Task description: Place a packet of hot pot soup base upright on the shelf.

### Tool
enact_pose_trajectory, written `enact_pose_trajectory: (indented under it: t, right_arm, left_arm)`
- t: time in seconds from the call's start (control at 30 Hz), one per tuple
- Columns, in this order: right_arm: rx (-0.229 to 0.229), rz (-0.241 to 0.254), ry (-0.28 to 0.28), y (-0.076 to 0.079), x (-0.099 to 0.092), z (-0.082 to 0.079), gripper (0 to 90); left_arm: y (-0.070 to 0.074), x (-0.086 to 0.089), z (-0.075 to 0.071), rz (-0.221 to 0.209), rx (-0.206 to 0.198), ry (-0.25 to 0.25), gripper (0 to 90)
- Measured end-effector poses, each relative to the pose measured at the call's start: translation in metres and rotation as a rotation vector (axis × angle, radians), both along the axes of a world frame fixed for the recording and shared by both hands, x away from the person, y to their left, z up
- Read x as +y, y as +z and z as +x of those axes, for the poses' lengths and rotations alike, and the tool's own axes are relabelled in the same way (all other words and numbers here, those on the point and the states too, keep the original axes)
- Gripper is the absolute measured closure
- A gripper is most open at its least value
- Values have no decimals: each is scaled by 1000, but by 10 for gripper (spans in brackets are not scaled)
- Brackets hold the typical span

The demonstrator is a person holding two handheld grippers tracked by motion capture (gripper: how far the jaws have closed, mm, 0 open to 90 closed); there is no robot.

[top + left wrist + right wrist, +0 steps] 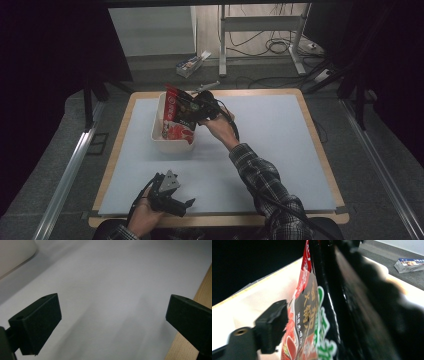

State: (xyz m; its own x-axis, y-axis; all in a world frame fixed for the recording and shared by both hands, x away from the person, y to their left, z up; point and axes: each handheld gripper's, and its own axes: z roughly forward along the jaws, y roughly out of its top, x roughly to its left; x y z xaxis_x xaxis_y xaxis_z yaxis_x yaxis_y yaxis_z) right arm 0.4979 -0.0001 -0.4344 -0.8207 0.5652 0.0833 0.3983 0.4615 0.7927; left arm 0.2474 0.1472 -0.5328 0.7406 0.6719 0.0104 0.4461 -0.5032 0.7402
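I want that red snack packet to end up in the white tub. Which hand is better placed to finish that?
The right. Its gripper is shut on the red snack packet, held upright over the white tub. The left gripper rests open near the table's front edge, well away from the tub.

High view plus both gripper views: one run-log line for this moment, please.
right gripper: shut on red packet, held over white bin | left gripper: open, near table front edge

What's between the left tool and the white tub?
Nothing: in the high view, bare grey mat separates the left tool from the white tub, where the right tool holds a red packet.
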Motion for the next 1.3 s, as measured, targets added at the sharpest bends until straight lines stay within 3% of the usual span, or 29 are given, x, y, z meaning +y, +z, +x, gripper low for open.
enact_pose_trajectory:
  t: [0.27, 0.6, 0.77, 1.07, 1.3]
  right_arm:
    - [-2, 5, 25, 5, -9, -4, 87]
    - [-45, -28, 44, 17, -22, -17, 8]
    - [-61, -40, 60, 20, -28, -26, 0]
    - [-63, -42, 65, 16, -45, -40, 0]
    - [-64, -50, 57, 9, -62, -51, 0]
  left_arm:
    - [0, 0, 0, 2, -1, -4, 2]
    - [0, 0, 0, 4, -8, -5, 3]
    - [1, 0, 0, -8, 11, -2, 10]
    - [1, -1, -1, -17, 17, -5, 18]
    - [1, -2, 0, -1, 23, -8, 25]
